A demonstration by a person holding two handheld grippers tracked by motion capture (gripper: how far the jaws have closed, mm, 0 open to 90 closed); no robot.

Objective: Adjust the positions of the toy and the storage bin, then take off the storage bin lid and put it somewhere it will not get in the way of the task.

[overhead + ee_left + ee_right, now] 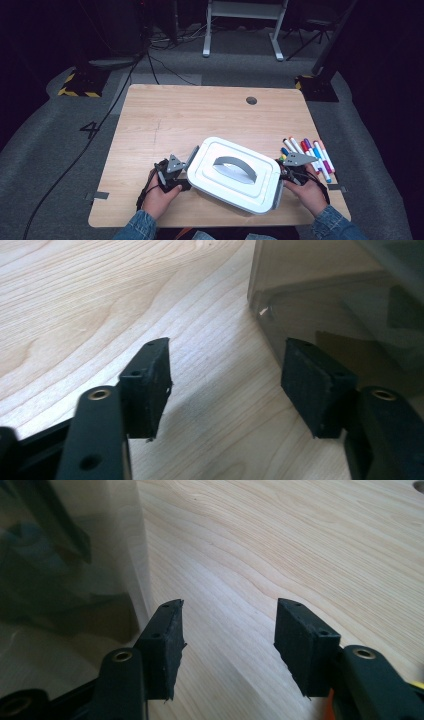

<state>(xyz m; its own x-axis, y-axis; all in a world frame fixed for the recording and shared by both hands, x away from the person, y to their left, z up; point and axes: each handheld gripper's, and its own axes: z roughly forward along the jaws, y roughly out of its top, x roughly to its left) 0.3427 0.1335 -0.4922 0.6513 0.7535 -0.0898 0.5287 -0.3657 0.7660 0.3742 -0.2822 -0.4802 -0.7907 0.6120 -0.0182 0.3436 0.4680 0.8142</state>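
Left tool (pixel 225 385) jaws apart beside box (pixel 234 172), maybe touching wall. Right tool (pixel 227 640) jaws apart, empty, over bench (pixel 165 120); markers (pixel 310 155) near.

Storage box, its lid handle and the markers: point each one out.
storage box (pixel 260 192), high view, white lid's near right part.
lid handle (pixel 235 165), high view, middle of the grey arch.
markers (pixel 312 152), high view, middle of the row.

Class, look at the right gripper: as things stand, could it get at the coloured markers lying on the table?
Probably yes. The right gripper sits just beside the markers, jaws apart with nothing between them, and bare table lies around.
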